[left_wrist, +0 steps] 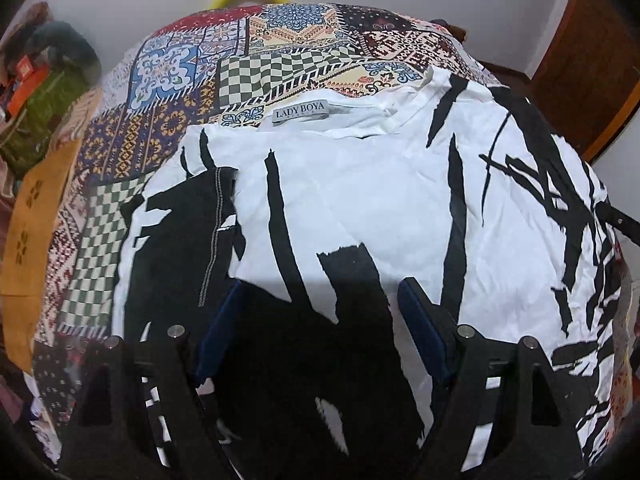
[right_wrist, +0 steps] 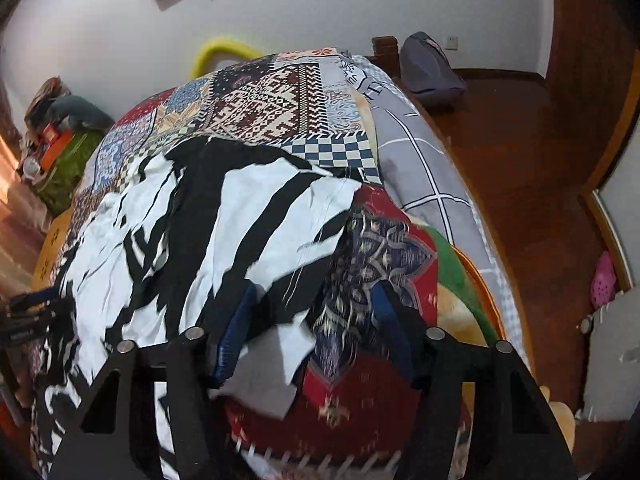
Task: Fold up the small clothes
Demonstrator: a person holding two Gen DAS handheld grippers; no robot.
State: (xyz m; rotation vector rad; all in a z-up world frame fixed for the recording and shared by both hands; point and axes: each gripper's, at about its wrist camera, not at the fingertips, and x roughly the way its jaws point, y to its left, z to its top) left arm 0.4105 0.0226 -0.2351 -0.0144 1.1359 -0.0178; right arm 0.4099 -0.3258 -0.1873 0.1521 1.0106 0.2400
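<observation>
A white T-shirt with black brush-stroke print lies spread on the patchwork bedspread, collar and grey label at the far side; its left sleeve is folded inward. My left gripper is open and hovers just over the shirt's lower middle. In the right wrist view the same shirt lies to the left, its right edge and sleeve near the blue pads. My right gripper is open, over the shirt's right edge and the bedspread; its left pad touches the cloth.
A grey checked quilt lies along the bed's right side, above the wooden floor. A yellow ring stands at the bed's far end. A green bag and clutter stand at the left. A grey backpack leans by the wall.
</observation>
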